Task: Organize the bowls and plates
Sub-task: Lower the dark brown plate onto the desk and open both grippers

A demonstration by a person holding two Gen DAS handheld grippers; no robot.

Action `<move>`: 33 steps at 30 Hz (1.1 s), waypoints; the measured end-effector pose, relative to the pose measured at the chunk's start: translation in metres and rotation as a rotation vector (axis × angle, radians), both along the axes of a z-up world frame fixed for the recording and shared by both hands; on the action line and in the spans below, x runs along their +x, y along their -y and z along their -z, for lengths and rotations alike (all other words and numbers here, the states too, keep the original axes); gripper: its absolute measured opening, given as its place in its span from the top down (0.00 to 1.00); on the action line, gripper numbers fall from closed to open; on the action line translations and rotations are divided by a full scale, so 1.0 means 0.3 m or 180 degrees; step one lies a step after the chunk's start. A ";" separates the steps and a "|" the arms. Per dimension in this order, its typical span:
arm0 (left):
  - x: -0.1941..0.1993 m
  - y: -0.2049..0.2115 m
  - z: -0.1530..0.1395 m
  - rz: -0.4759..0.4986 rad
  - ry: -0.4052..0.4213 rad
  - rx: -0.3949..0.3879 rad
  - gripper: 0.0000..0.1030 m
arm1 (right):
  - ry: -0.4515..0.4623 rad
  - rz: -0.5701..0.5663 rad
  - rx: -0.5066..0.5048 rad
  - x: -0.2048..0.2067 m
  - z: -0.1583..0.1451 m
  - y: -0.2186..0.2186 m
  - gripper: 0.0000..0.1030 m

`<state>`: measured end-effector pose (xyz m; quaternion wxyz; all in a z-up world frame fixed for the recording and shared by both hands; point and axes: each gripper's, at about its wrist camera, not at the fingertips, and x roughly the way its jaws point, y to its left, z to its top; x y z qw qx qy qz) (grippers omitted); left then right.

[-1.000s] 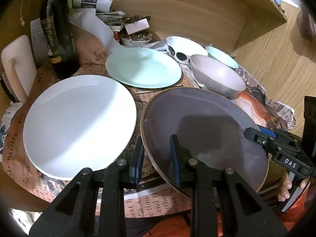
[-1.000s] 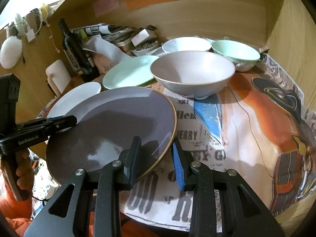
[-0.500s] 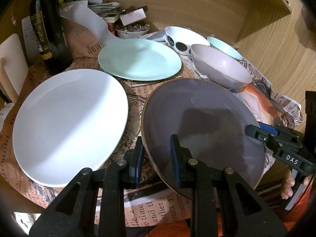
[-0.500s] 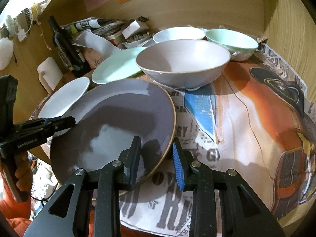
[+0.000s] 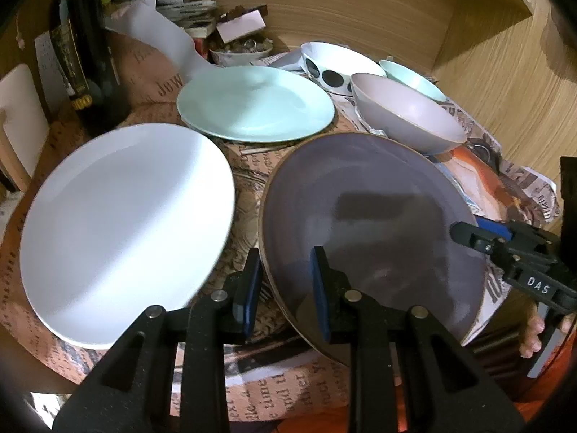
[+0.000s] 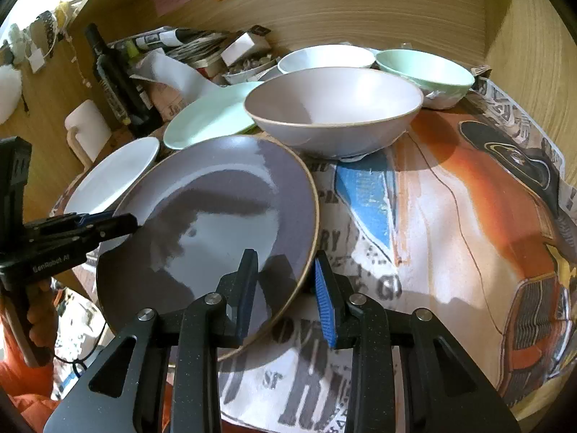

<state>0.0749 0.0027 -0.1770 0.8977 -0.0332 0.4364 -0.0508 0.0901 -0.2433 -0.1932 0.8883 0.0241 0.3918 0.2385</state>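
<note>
A large grey-purple plate (image 5: 368,187) (image 6: 230,180) with a brown rim is held between my two grippers, tilted over the table's near edge. My left gripper (image 5: 285,288) is shut on its near left rim, and it shows in the right wrist view as a black left gripper (image 6: 119,222). My right gripper (image 6: 286,292) is shut on the near right rim. A white plate (image 5: 126,223) lies to the left, with a mint plate (image 5: 252,104) behind it. A pale grey bowl (image 6: 335,108), a white spotted bowl (image 5: 335,61) and a mint bowl (image 6: 425,68) stand at the back.
Printed newspaper (image 6: 450,216) covers the table. A dark bottle (image 5: 86,54) stands at the back left beside a white chair back (image 5: 18,119). A small dish of odds and ends (image 5: 241,50), papers and a box crowd the back. Wooden walls close the back and right.
Both grippers keep their hold on the grey-purple plate. The plate and the views have shifted only slightly toward the bowls.
</note>
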 end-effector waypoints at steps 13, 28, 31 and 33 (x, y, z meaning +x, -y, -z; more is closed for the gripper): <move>-0.052 -0.031 -0.155 -0.0011 0.0521 0.0179 0.39 | 0.0621 -0.0008 0.0060 -0.051 -0.166 -0.055 0.32; -0.099 -0.303 -0.242 -0.0541 0.0739 0.0206 0.14 | 0.0704 -0.0444 0.0155 0.025 -0.226 -0.302 0.22; -0.101 -0.369 -0.227 -0.0631 0.0676 0.0222 0.14 | 0.0612 -0.0538 0.0135 0.059 -0.216 -0.362 0.22; -0.100 -0.418 -0.211 -0.0685 0.0606 0.0217 0.14 | 0.0539 -0.0595 0.0122 0.078 -0.210 -0.393 0.22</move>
